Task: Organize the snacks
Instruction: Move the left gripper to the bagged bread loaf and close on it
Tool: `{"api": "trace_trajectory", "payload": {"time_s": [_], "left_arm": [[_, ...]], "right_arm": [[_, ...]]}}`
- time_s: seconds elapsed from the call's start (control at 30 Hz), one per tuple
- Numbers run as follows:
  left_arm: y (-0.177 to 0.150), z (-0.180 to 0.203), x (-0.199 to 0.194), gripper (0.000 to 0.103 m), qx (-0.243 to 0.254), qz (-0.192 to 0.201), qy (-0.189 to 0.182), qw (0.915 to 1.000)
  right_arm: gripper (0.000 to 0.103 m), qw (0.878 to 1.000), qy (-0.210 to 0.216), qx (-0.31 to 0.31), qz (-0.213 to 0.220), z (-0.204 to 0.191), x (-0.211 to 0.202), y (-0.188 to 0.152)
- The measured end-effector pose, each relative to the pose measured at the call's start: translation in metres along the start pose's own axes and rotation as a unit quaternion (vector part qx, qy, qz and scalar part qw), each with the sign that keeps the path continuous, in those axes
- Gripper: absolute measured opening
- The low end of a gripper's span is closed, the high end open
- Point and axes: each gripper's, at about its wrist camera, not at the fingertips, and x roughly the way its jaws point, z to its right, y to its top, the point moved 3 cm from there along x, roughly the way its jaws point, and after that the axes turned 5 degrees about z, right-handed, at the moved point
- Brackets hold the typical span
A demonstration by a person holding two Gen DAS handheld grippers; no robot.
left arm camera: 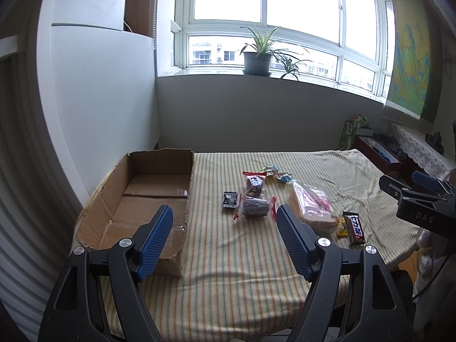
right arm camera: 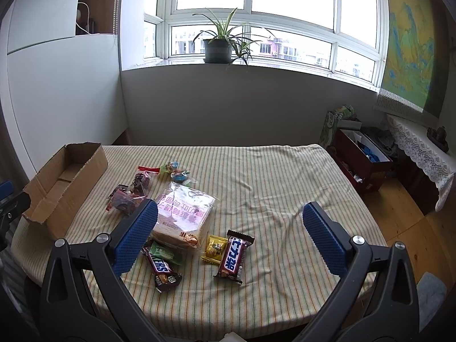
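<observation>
An open, empty cardboard box lies at the table's left; it also shows in the right wrist view. Snacks lie mid-table: a bagged bread, two Snickers bars, a yellow candy, a green packet, dark wrapped cakes, a small black packet and small colourful candies. My left gripper is open and empty above the near table, between box and snacks. My right gripper is open and empty above the bars.
The table wears a striped cloth. A potted plant stands on the windowsill. A red box and clutter sit on the floor at right, beside a lace-covered shelf. A white wall panel rises behind the cardboard box.
</observation>
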Motion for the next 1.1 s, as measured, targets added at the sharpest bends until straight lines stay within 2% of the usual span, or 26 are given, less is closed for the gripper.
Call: {"api": "trace_trajectory", "payload": {"time_s": [0.2, 0.43, 0.6, 0.67, 0.8, 0.93, 1.0, 1.1], "left_arm": [[-0.003, 0.0, 0.006, 0.075, -0.002, -0.009, -0.004, 1.0], [-0.01, 0.003, 0.021, 0.075, -0.007, -0.03, -0.019, 0.9993], [-0.015, 0.012, 0.033, 0.075, -0.01, -0.049, -0.041, 0.9979], [-0.016, 0.016, 0.039, 0.071, -0.011, -0.057, -0.052, 0.9969], [-0.019, 0.022, 0.053, 0.065, -0.024, -0.077, -0.072, 0.9941], [-0.022, 0.027, 0.067, 0.061, -0.035, -0.097, -0.097, 0.9899], [-0.023, 0.03, 0.074, 0.057, -0.039, -0.107, -0.106, 0.9879], [-0.023, 0.036, 0.082, 0.056, -0.04, -0.116, -0.116, 0.9857]], "right_arm": [[0.103, 1.0, 0.004, -0.001, -0.01, 0.004, 0.008, -0.004], [0.103, 0.999, 0.022, 0.017, -0.042, 0.013, 0.025, -0.014], [0.103, 0.995, 0.055, 0.038, -0.071, 0.021, 0.04, -0.022], [0.103, 0.993, 0.068, 0.042, -0.081, 0.021, 0.046, -0.024], [0.088, 0.987, 0.109, 0.06, -0.107, 0.021, 0.063, -0.028], [0.084, 0.975, 0.151, 0.091, -0.136, 0.02, 0.08, -0.033], [0.074, 0.969, 0.17, 0.102, -0.146, 0.02, 0.087, -0.035], [0.072, 0.961, 0.192, 0.116, -0.161, 0.019, 0.099, -0.038]]}}
